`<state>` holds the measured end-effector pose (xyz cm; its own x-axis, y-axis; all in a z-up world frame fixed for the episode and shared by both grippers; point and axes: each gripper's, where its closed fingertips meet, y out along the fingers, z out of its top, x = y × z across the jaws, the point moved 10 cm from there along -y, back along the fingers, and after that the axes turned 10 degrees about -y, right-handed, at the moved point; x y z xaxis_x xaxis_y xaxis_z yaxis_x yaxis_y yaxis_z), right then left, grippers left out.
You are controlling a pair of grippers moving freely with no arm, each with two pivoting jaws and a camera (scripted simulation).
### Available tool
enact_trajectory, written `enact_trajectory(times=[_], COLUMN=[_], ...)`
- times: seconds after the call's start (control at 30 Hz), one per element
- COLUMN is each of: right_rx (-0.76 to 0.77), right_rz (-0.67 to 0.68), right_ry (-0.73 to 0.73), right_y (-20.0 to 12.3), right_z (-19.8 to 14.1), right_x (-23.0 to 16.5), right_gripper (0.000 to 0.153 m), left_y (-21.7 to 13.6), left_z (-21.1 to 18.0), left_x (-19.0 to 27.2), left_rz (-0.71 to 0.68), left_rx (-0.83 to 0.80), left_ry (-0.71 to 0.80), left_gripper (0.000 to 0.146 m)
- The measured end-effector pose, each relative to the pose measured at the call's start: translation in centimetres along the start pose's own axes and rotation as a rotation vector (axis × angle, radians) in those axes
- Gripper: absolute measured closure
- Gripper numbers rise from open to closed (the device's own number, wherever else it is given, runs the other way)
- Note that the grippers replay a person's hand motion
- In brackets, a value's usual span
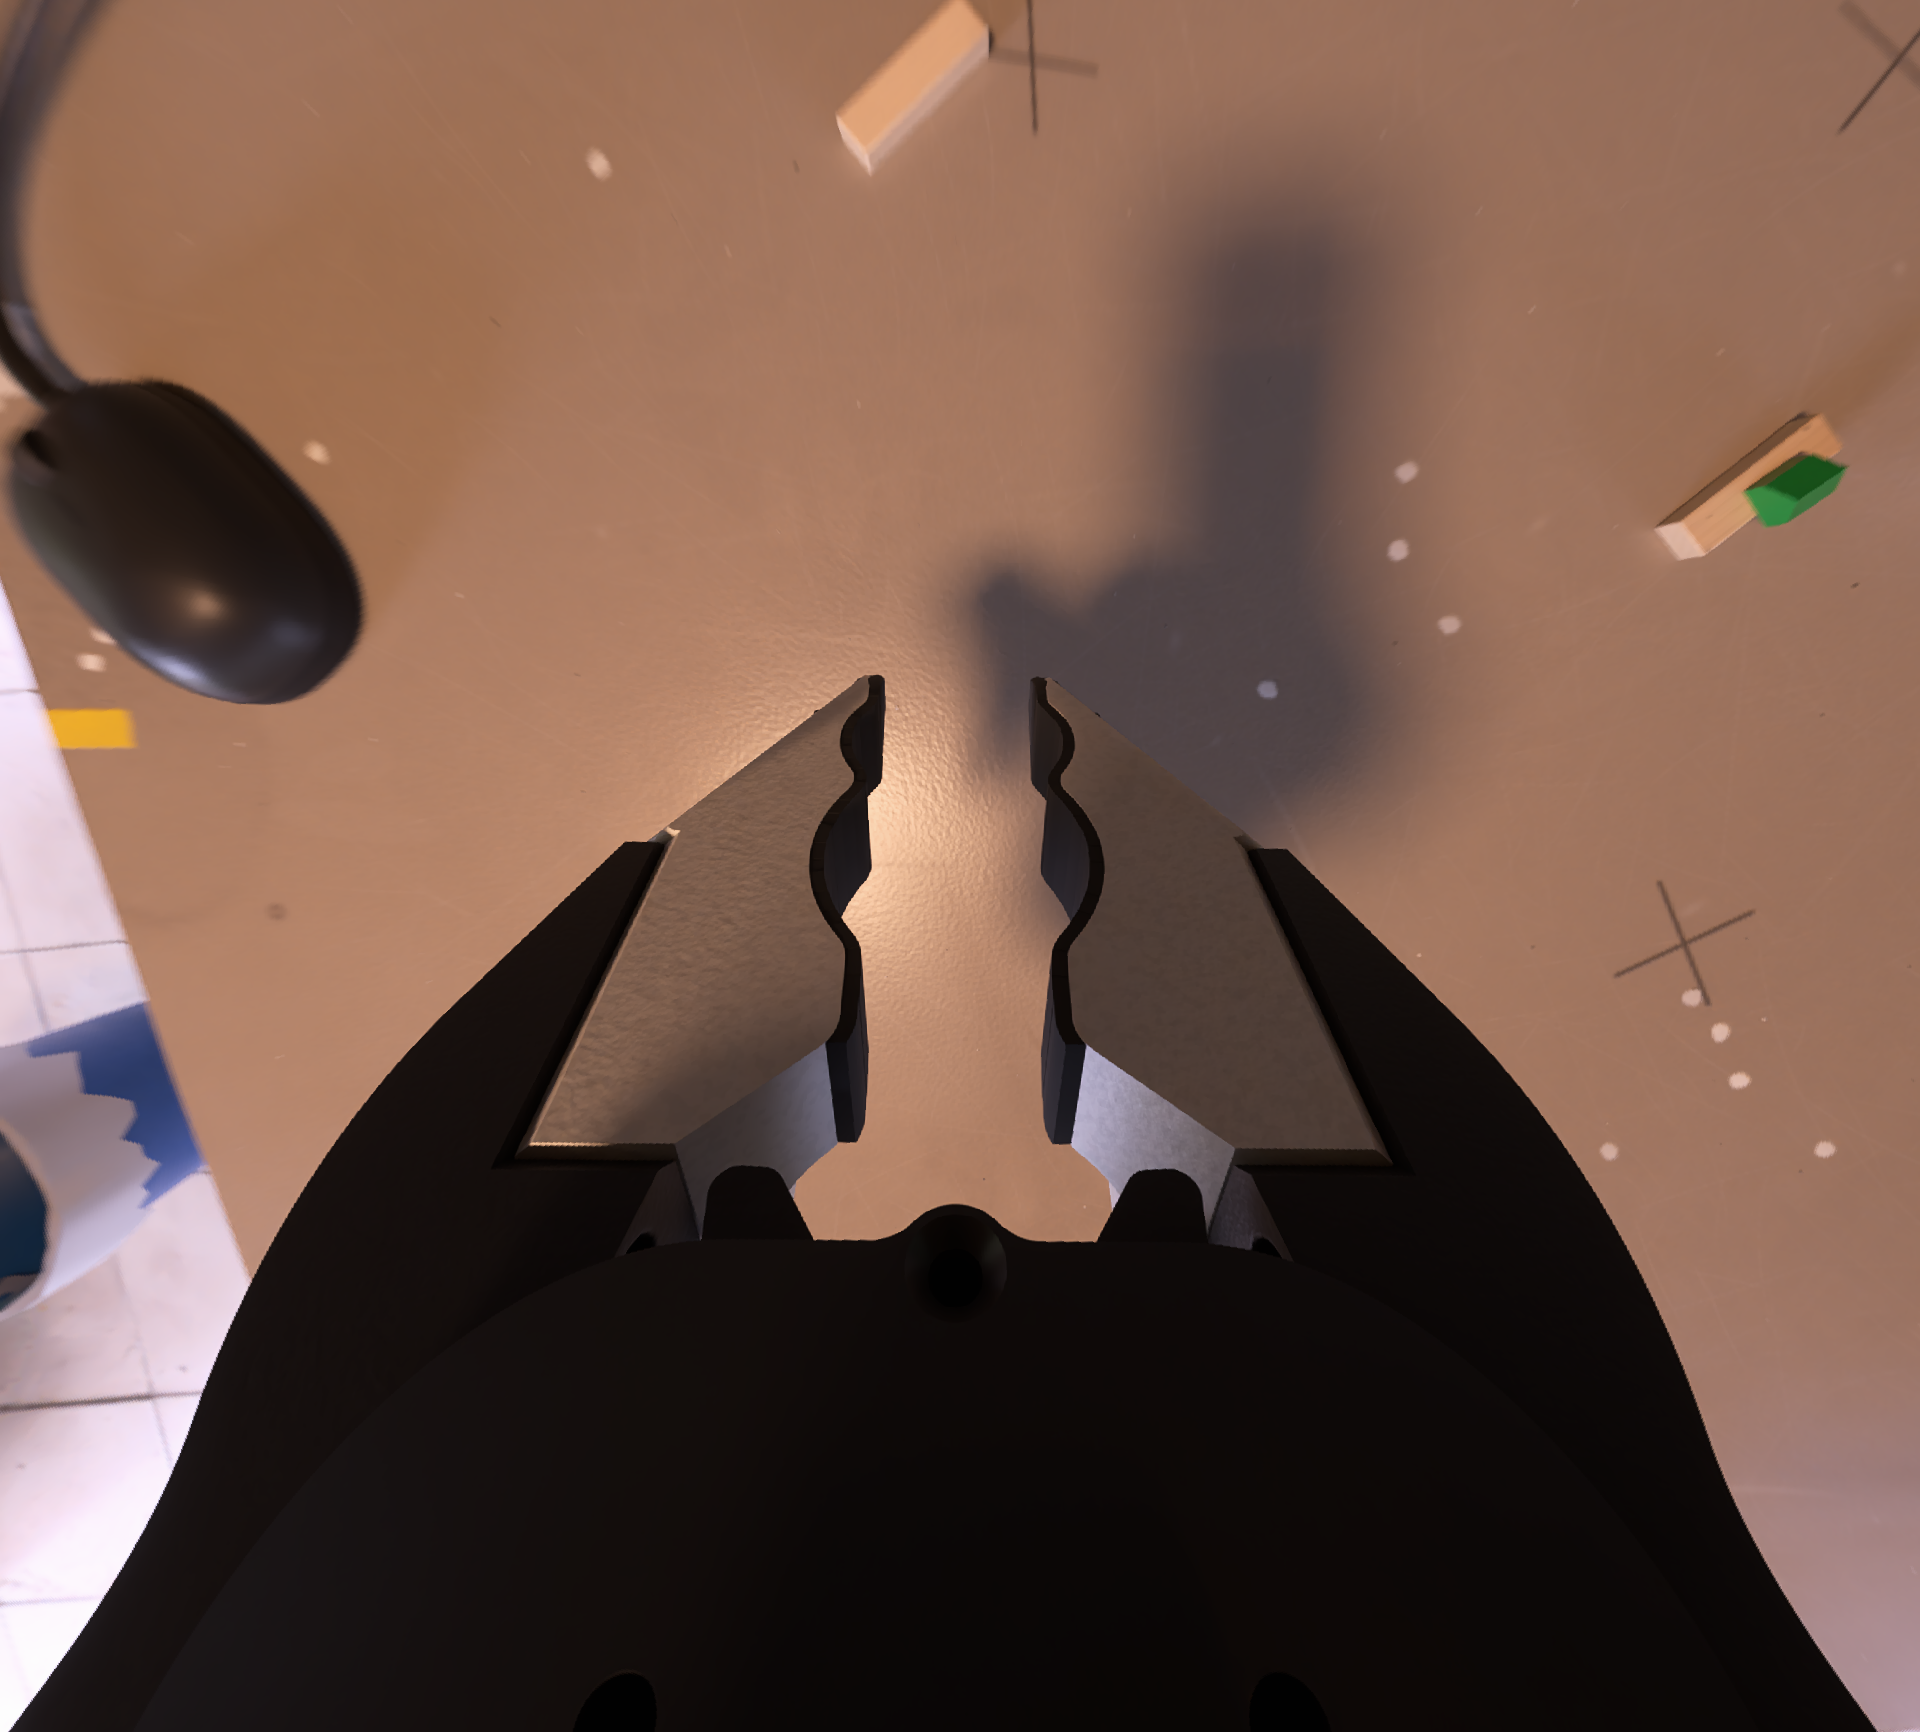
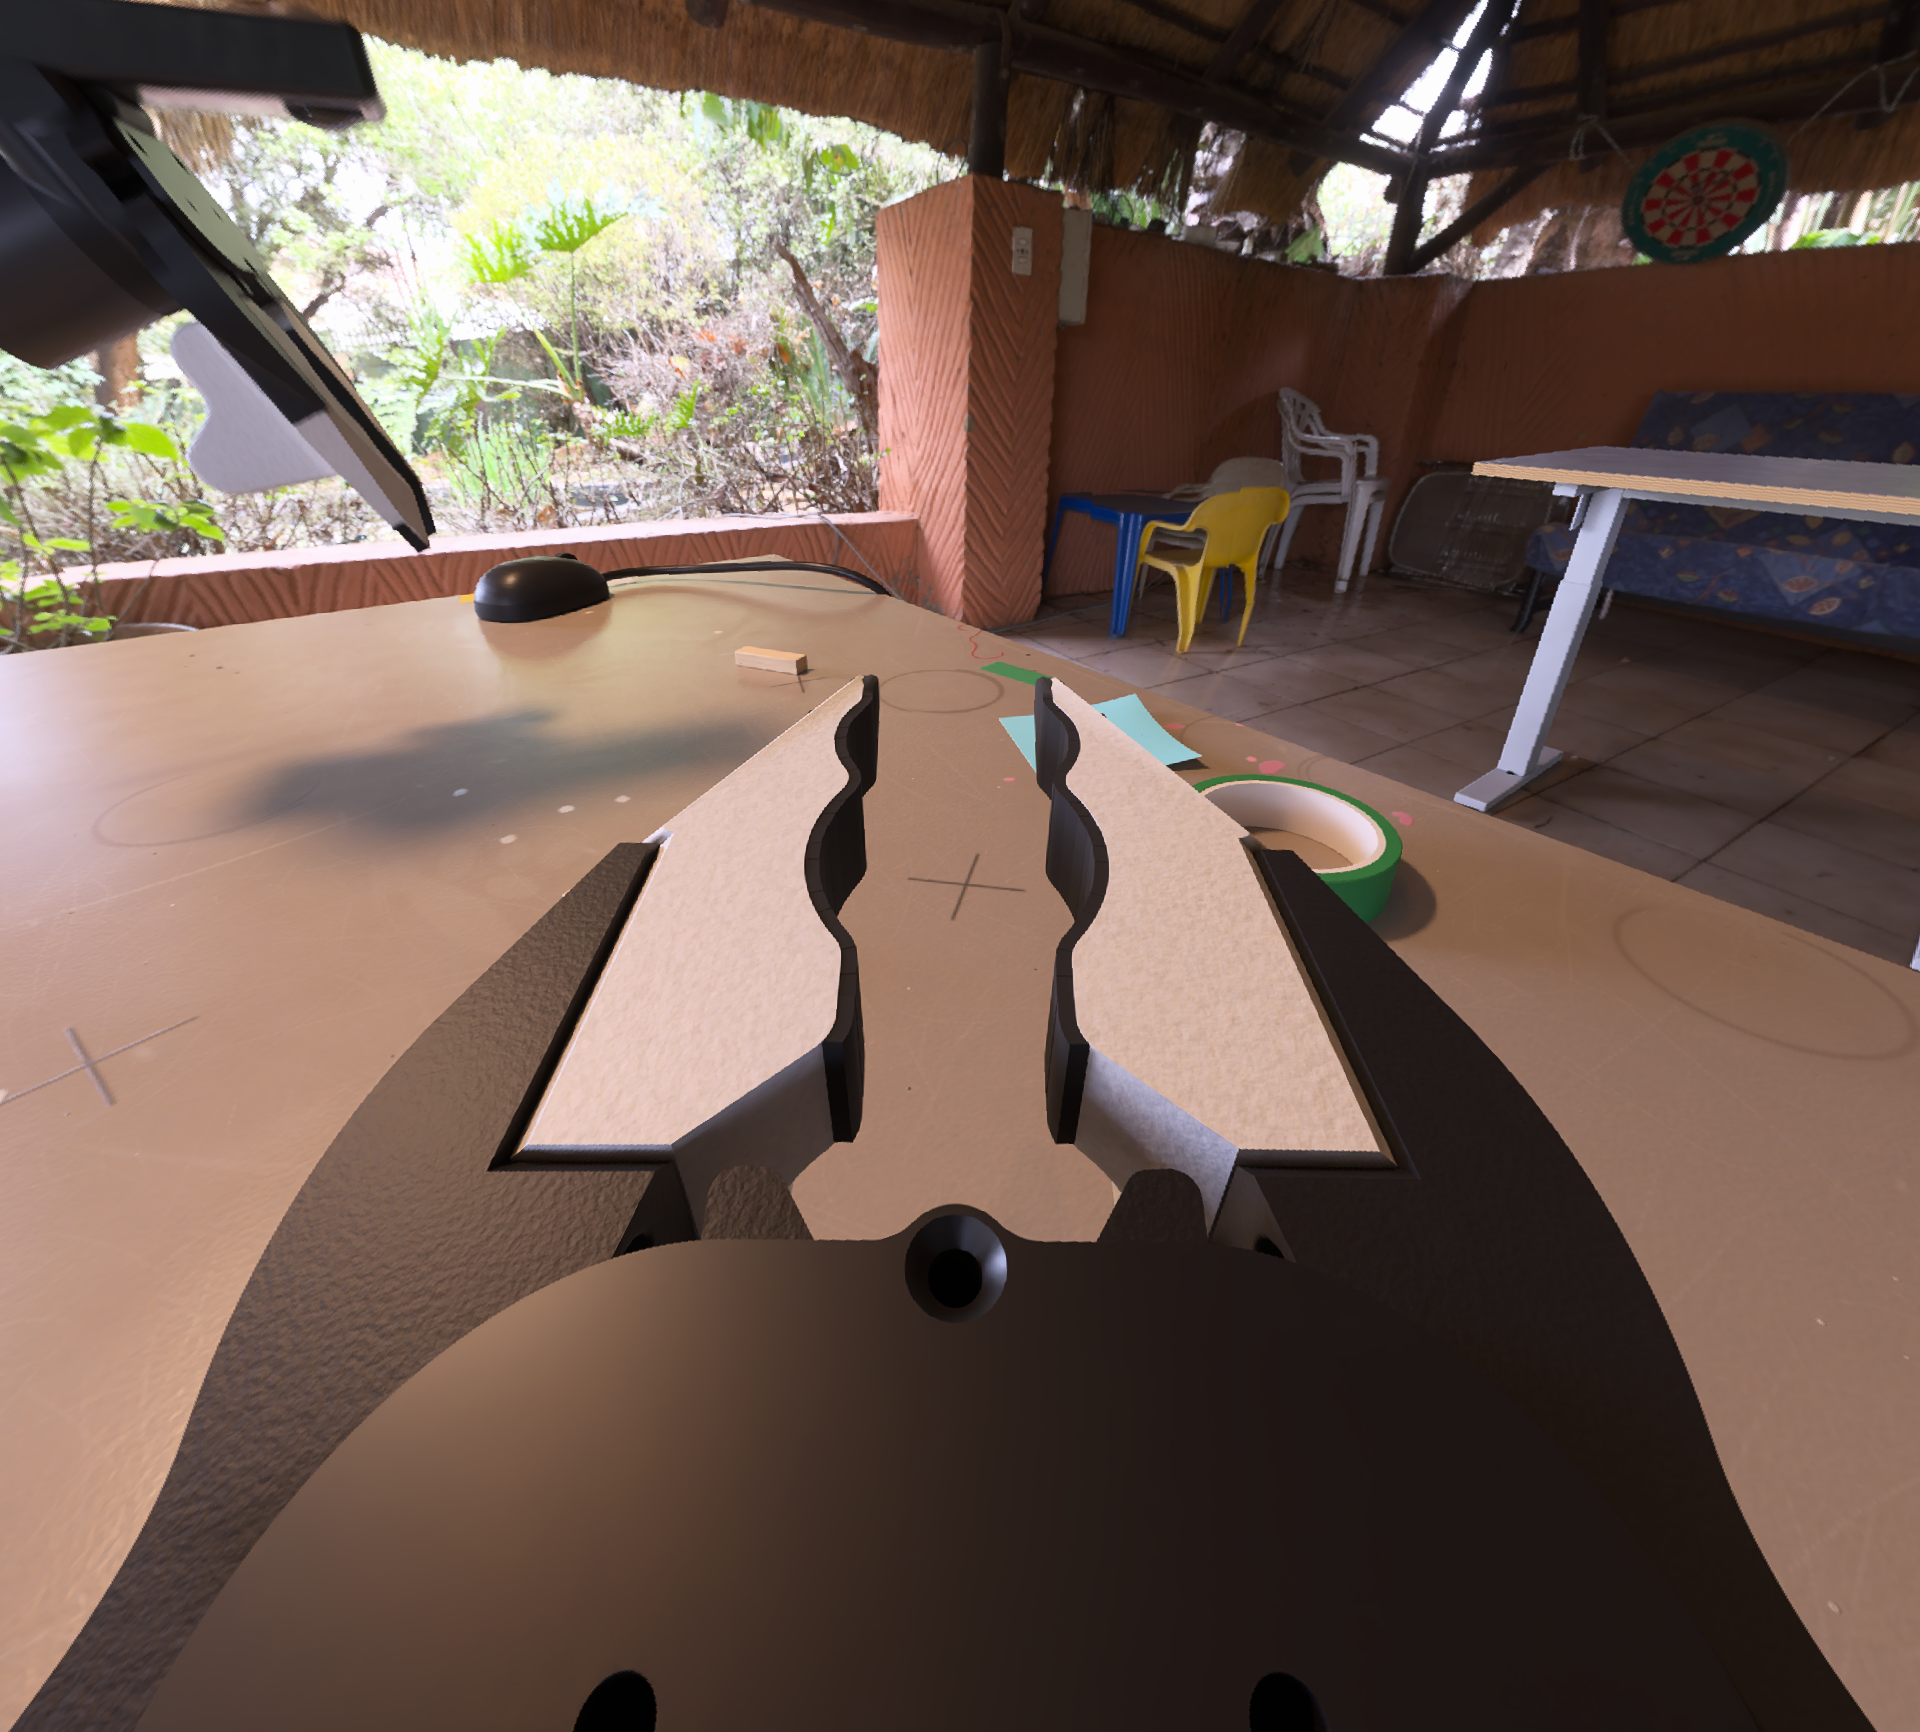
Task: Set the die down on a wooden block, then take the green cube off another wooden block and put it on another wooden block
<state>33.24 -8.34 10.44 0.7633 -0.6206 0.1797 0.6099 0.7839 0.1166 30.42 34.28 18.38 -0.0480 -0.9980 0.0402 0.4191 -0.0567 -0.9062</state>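
Wooden blocks: we count two, a bare wooden block (image 1: 912, 80) and a second wooden block (image 1: 1745, 487) well apart from it.
Green cubes: we see one green cube (image 1: 1792, 489), on that second block.
Grippers: we count two, the left gripper (image 1: 957, 690) and the right gripper (image 2: 957, 690).
Tape rolls: we see one green tape roll (image 2: 1311, 835).
Black mice: we see one black mouse (image 1: 177, 544).
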Motion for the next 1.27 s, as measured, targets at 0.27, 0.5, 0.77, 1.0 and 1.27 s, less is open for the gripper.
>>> enact_trajectory(times=[0.27, 0.5, 0.77, 1.0, 1.27], right_rx=[-0.004, -0.006, -0.008, -0.009, -0.015], right_rz=[0.003, 0.005, 0.007, 0.008, 0.011], right_ry=[0.002, 0.009, 0.015, 0.016, 0.019], right_y=[0.0, 0.1, 0.1, 0.1, 0.1], right_z=[0.0, -0.1, -0.1, -0.1, -0.1], right_x=[0.0, 0.0, 0.1, 0.1, 0.0], right_gripper=[0.123, 0.122, 0.122, 0.122, 0.122], left_y=[5.4, 7.6, 7.8, 7.3, -1.1], left_z=[0.4, 0.5, 0.7, 0.6, 0.8], left_x=[-0.8, -1.4, -1.3, -0.8, 3.4], left_rz=[-0.002, 0.003, -0.033, -0.008, 0.003], left_rx=[-0.181, -0.228, -0.215, -0.178, 0.194], left_ry=[0.073, 0.046, 0.075, 0.175, 0.338], left_gripper=[0.116, 0.112, 0.118, 0.123, 0.129])
